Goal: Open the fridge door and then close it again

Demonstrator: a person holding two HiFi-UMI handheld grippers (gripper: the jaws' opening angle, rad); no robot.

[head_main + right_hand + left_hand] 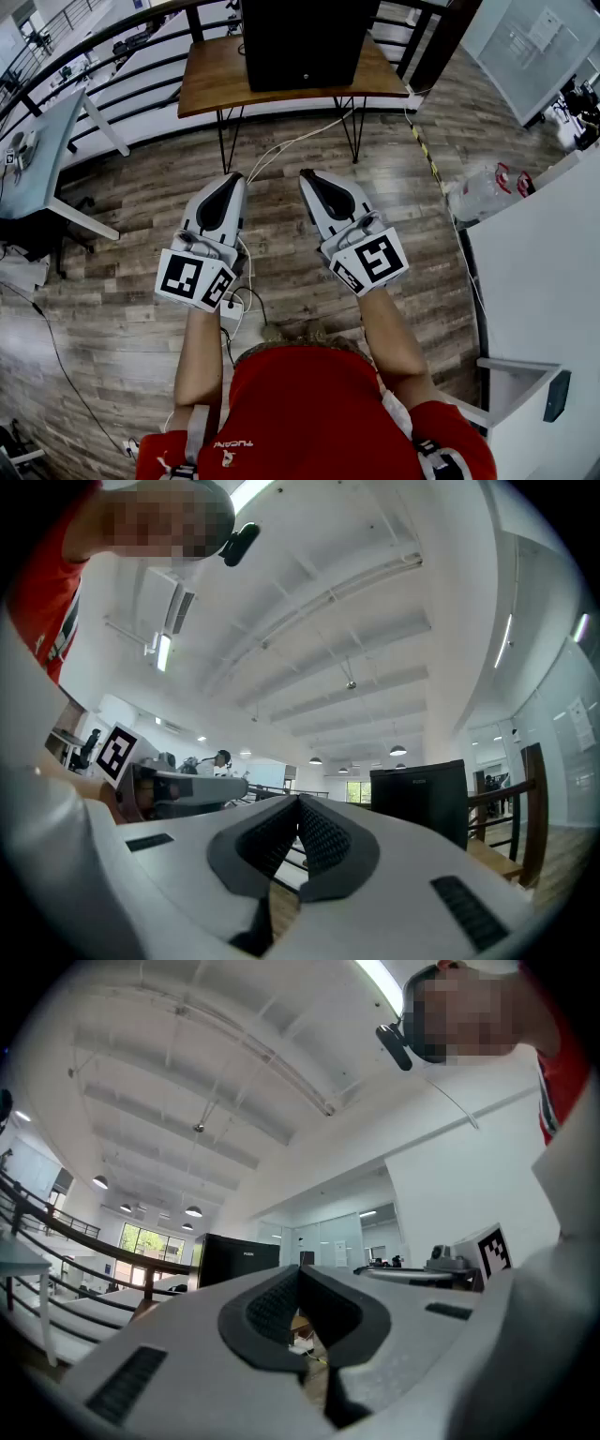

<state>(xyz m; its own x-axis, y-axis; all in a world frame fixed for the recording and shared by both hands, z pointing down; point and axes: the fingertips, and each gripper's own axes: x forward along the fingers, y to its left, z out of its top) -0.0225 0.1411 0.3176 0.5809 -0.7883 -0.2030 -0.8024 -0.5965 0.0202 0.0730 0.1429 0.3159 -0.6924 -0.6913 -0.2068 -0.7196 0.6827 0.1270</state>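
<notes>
At centre left the left gripper (234, 178) is pinched shut on nothing; just right of it the right gripper (307, 175) is likewise closed and empty. The fridge (300, 42) sits top middle on a desk (211, 80), well apart from both. I'd worry that shut jaws would skid off the door, or that a hard pull would drag the fridge.

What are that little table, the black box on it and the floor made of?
Small brown table: matt wooden top, grain visible; thin black legs, probably metal rod. Black box-shaped fridge: smooth dark casing, painted metal or plastic, unclear. Grey-brown plank floor: wood or wood-look laminate.
</notes>
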